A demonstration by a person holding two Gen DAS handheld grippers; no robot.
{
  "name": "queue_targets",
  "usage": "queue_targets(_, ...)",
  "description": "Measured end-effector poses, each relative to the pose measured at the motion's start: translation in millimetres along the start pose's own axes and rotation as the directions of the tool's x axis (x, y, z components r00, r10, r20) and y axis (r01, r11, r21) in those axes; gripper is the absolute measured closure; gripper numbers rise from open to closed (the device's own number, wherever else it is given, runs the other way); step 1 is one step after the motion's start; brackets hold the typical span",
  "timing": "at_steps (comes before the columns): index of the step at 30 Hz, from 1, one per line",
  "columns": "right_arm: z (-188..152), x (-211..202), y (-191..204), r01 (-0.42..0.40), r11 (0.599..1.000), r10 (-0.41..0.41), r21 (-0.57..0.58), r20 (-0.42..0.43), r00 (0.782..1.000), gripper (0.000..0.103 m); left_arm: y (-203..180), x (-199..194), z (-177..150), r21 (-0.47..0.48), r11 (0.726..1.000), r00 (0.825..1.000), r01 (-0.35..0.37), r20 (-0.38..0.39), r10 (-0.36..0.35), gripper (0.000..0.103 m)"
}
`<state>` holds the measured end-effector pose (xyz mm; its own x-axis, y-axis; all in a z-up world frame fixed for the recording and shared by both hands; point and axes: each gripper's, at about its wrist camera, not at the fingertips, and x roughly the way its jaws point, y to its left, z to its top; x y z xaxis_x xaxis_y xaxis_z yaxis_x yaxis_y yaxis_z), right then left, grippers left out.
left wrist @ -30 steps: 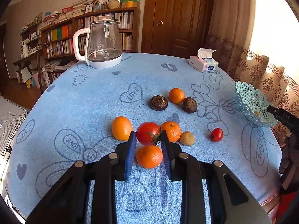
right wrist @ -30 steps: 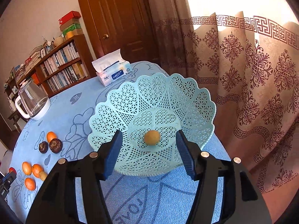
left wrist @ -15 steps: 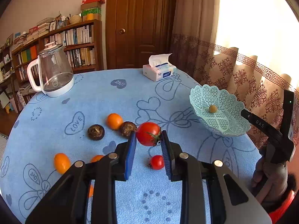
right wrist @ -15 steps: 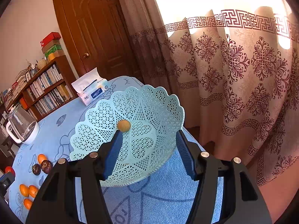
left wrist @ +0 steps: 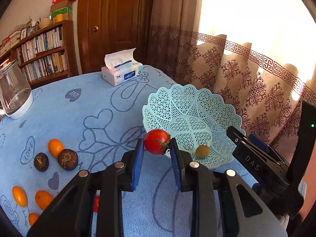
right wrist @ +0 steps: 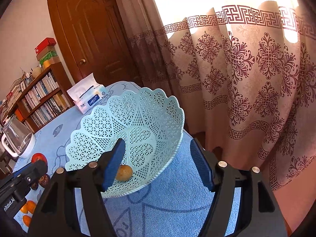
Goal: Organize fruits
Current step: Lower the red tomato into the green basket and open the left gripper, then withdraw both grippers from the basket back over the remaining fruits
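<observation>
My left gripper (left wrist: pixel 157 148) is shut on a red tomato (left wrist: pixel 156 141) and holds it in the air just left of the pale green lattice basket (left wrist: pixel 183 102). One small brown fruit (left wrist: pixel 202 151) lies in the basket. My right gripper (right wrist: pixel 158 154) is open and empty, its fingers straddling the basket's near rim (right wrist: pixel 173 154); the brown fruit (right wrist: pixel 124 172) sits by its left finger. The tomato (right wrist: pixel 39 157) also shows at the far left of the right wrist view. Several oranges (left wrist: pixel 55 147) and two dark round fruits (left wrist: pixel 67 159) lie on the blue tablecloth.
A tissue box (left wrist: pixel 121 75) stands at the table's far edge. A glass kettle (left wrist: pixel 13 96) stands at the far left. A small red tomato (left wrist: pixel 96 203) lies under my left gripper. Patterned curtains (right wrist: pixel 246 79) hang close behind the basket, past the table edge.
My left gripper lifted the red tomato from the fruit cluster and carried it right, up to the basket. The right gripper stayed open by the basket, which tilted so the brown fruit rolled toward the near side.
</observation>
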<state>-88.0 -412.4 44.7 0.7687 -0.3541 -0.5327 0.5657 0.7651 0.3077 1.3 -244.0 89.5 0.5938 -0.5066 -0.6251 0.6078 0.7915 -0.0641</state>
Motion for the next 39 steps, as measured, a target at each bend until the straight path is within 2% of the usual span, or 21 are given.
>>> queue_targets(7, 1.1, 3.9, -4.1, -0.008, 1.000, 0.008, 0.016, -0.012, 1.000, 0.033, -15.7, 20.0, 8.4, 0.041, 0.999, 1.000, 0.015, -0.016, -0.014, 0.076)
queue_targets(13, 1.6, 4.5, -5.2, -0.013, 1.000, 0.014, 0.023, -0.017, 1.000, 0.033, -14.1, 27.1, 8.1, 0.030, 0.999, 0.999, 0.019, -0.030, -0.018, 0.074)
queue_targets(14, 1.7, 4.6, -5.7, -0.013, 1.000, 0.014, 0.026, -0.017, 1.000, 0.033, -12.3, 27.4, 7.6, 0.026, 1.000, 0.999, 0.014, -0.032, -0.014, 0.070)
queue_targets(15, 1.8, 4.6, -6.0, -0.013, 1.000, 0.014, 0.029, -0.017, 1.000, 0.033, -9.6, 27.2, 7.2, 0.019, 1.000, 0.999, 0.011, -0.033, -0.011, 0.058)
queue_targets(16, 1.7, 4.5, -6.1, -0.014, 0.999, 0.014, 0.030, -0.016, 1.000, 0.033, -7.0, 26.5, 6.6, 0.009, 1.000, 1.000, 0.008, -0.030, -0.008, 0.049)
queue_targets(17, 1.6, 4.2, -6.0, -0.014, 0.999, 0.015, 0.029, -0.015, 1.000, 0.033, -4.3, 25.0, 6.6, 0.001, 1.000, 1.000, 0.003, -0.021, -0.003, 0.033)
queue_targets(18, 1.4, 3.9, -5.7, -0.014, 0.999, 0.015, 0.029, -0.014, 1.000, 0.033, -2.3, 22.8, 6.0, -0.004, 1.000, 1.000, -0.004, -0.008, 0.004, 0.022)
queue_targets(21, 1.3, 2.7, -5.4, -0.015, 1.000, 0.015, 0.028, -0.009, 1.000, 0.027, 2.6, 17.3, 5.1, -0.009, 0.999, 0.999, -0.032, 0.017, 0.032, 0.007)
queue_targets(22, 1.3, 1.7, -5.3, -0.014, 1.000, 0.014, 0.028, -0.003, 1.000, 0.023, 3.5, 16.1, 5.0, -0.007, 0.999, 0.999, -0.046, 0.020, 0.046, 0.007)
queue_targets(30, 1.5, -4.8, -0.6, -0.035, 0.999, 0.035, 0.008, 0.030, 0.999, 0.023, 13.6, 5.0, -0.1, 0.015, 0.980, 0.979, -0.199, 0.039, 0.198, 0.005)
queue_targets(39, 0.8, -9.8, 4.6, -0.072, 0.997, 0.072, -0.012, 0.051, 0.996, 0.022, 29.3, -8.9, -6.9, -0.006, 0.955, 0.954, -0.296, 0.041, 0.296, 0.005)
